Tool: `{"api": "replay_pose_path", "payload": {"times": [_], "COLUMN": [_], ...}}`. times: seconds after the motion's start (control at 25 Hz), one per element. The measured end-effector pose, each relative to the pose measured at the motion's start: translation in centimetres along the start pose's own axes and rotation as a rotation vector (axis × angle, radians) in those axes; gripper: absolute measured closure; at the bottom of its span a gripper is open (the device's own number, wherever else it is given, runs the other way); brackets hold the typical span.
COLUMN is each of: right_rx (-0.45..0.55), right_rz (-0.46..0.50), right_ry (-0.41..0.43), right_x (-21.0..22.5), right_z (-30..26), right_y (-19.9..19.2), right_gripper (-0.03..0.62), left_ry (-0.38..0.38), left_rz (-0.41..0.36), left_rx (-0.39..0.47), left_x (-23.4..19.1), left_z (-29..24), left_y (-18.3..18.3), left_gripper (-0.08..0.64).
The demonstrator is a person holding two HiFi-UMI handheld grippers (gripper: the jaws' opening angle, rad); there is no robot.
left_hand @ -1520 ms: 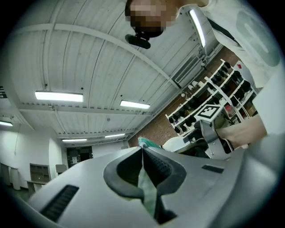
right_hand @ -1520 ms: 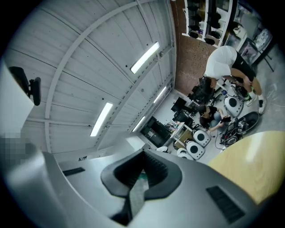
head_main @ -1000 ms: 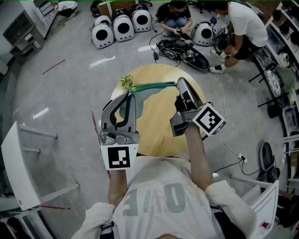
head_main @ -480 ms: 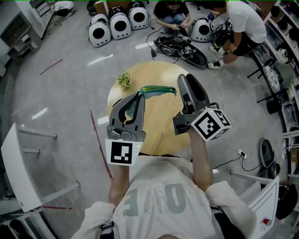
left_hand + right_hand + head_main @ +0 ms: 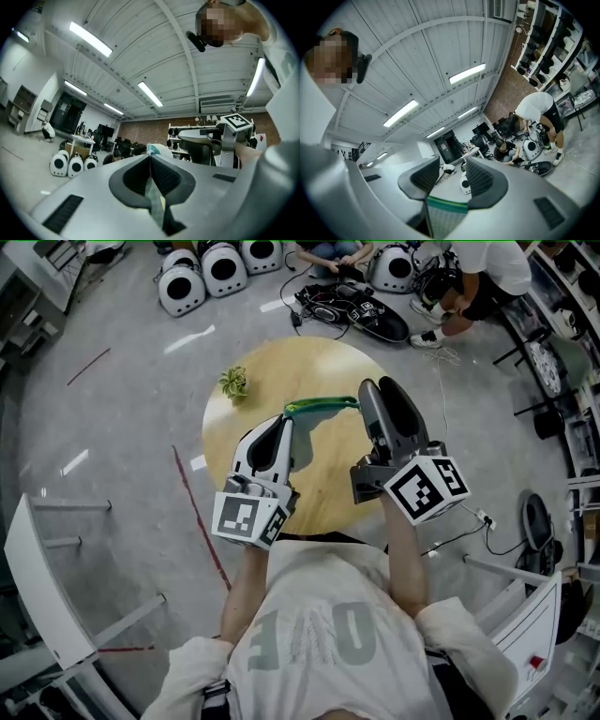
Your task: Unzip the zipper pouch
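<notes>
The zipper pouch (image 5: 323,407) hangs over the round wooden table as a green and teal strip stretched between my two grippers. My left gripper (image 5: 281,423) holds its left end. In the left gripper view the jaws (image 5: 150,157) are shut, with the thin pouch edge (image 5: 154,201) pinched between the pads. My right gripper (image 5: 380,385) is at the pouch's right end. Its jaws have just been opening and now stand apart (image 5: 452,164). The green-banded pouch fabric (image 5: 447,218) lies low between them, and the pads do not press on it.
A small green plant (image 5: 233,382) stands at the far left of the table (image 5: 262,371). Beyond the table, people crouch on the floor among white round cases (image 5: 183,287) and cables. White frames stand at the left and right.
The right jaws have opened off the pouch. The left gripper has sunk and rolled, keeping its grip. The pouch now shows as a narrow strip rather than a wide hanging sheet.
</notes>
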State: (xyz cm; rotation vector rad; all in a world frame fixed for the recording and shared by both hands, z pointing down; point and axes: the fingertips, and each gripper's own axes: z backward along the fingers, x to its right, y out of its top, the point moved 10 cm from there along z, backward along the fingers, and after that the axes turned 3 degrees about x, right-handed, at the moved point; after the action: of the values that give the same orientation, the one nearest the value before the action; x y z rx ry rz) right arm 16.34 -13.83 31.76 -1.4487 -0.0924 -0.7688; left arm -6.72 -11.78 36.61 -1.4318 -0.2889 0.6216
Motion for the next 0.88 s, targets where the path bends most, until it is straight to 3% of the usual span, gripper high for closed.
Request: {"api": "replay_pose_path", "payload": {"times": [0.2, 0.52, 0.88], "right_rx": [-0.038, -0.104, -0.176], "right_rz": [-0.019, -0.057, -0.099], "right_ry": [-0.029, -0.035, -0.007], "right_x": [1.7, 4.0, 4.4], "right_z": [-0.1, -1.4, -3.3], "right_y": [-0.9, -2.7, -5.0], "right_gripper": [0.422, 0.423, 0.422], "left_ry": [0.033, 0.167, 0.357], "left_rz": [0.140, 0.273, 0.282], "left_rx": [-0.091, -0.212, -0.288], "left_x": [-1.0, -4.5, -10.1], "left_z": [-0.9, -0.6, 1.7], "left_y": [-4.8, -10.6, -13.3], "left_gripper": [0.532, 0.532, 0.532]}}
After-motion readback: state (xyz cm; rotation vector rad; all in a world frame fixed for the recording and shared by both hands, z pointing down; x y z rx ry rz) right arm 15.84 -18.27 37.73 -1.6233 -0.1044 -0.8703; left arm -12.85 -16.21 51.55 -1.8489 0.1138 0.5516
